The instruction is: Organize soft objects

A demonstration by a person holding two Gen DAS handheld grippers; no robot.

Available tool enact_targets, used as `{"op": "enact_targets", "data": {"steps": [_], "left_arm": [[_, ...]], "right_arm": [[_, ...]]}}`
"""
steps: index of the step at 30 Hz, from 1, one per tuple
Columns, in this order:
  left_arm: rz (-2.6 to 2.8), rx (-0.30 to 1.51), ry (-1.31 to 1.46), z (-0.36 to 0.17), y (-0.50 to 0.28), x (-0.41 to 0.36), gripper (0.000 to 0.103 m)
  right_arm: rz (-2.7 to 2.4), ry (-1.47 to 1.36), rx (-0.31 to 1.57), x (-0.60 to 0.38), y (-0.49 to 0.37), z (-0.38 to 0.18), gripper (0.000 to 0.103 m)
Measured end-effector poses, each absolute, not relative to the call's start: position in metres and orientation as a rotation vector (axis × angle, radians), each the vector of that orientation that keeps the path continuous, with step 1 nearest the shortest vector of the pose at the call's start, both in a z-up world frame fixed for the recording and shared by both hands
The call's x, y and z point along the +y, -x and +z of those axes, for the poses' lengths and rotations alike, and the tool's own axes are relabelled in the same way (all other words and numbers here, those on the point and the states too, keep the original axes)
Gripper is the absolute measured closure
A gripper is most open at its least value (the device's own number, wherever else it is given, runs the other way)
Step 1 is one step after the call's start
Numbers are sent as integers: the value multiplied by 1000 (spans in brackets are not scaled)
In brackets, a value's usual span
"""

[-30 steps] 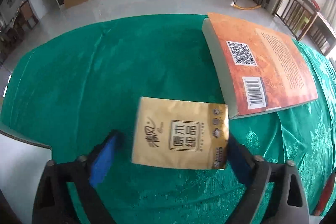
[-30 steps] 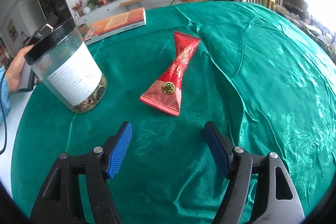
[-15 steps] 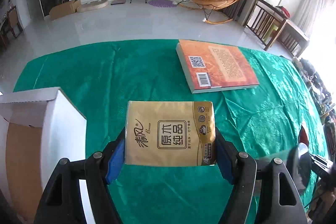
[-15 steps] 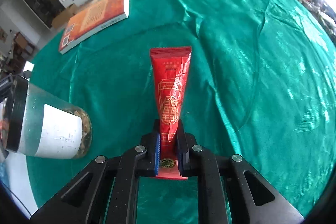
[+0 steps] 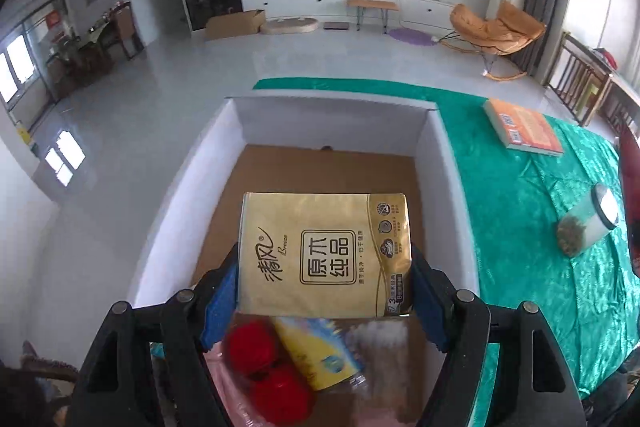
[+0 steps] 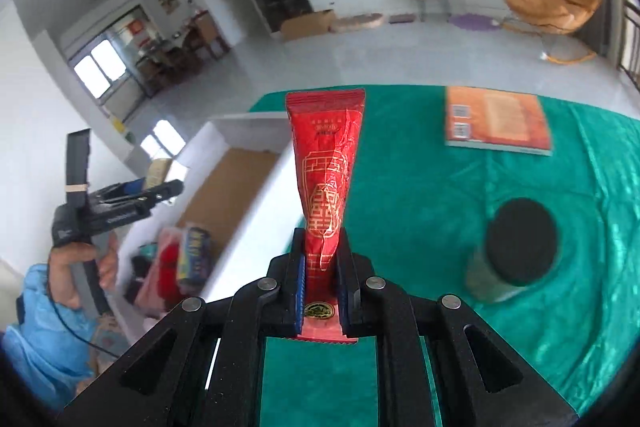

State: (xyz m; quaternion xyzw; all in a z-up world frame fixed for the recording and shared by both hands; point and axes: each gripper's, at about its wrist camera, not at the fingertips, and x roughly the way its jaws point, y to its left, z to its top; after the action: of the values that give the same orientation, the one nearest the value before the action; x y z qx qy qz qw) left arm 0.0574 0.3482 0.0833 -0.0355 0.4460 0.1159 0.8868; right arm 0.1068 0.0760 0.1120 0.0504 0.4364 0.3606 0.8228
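My left gripper [image 5: 324, 267] is shut on a gold tissue pack [image 5: 324, 253] and holds it above the open white cardboard box [image 5: 440, 163]. Several soft things lie in the box's near end: red balls [image 5: 260, 367], a yellow-blue pack [image 5: 320, 355]. My right gripper [image 6: 322, 267] is shut on the lower end of a red pouch [image 6: 326, 171], lifted above the green tablecloth [image 6: 420, 187]. The box [image 6: 248, 211] lies to its left, and the left gripper [image 6: 132, 191] shows over it.
An orange book [image 5: 524, 127] lies at the table's far side; it also shows in the right wrist view [image 6: 496, 119]. A jar with a black lid [image 6: 516, 247] stands right of the red pouch; it also shows in the left wrist view [image 5: 588, 223].
My left gripper closed on the tissue pack, lifted it and carried it left over the box. My right gripper closed on the red pouch and raised it off the cloth toward the box.
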Motion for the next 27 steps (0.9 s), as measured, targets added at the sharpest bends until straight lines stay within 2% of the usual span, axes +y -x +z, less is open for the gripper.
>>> {"op": "enact_targets", "data": {"steps": [1,3,4,5,6,13,17,27], "left_arm": [[275,935,74,78,-47,356,22],[326,931,77,74,-28,366,11],[346,915,82,72,-19,369,7],[363,897,87,71,-11,372,5],[378,880,91,72,-3,373,4],[557,837,48,71,33,361,4],[552,859,121,66,45,353,4],[645,796,68,76,61,335,4]], "right_arm": [[817,-110,935,100,-99,110,89],[905,-118,960,143,-85,103,81],[948,-118,988,161,-77,96,53],[980,-115,1015,175,-71,89,37],[988,-107,1017,183,-65,85,31],[932,22,944,183,-42,82,32],[881,103,914,181,-33,82,32],[824,240,899,194,-15,80,32]]}}
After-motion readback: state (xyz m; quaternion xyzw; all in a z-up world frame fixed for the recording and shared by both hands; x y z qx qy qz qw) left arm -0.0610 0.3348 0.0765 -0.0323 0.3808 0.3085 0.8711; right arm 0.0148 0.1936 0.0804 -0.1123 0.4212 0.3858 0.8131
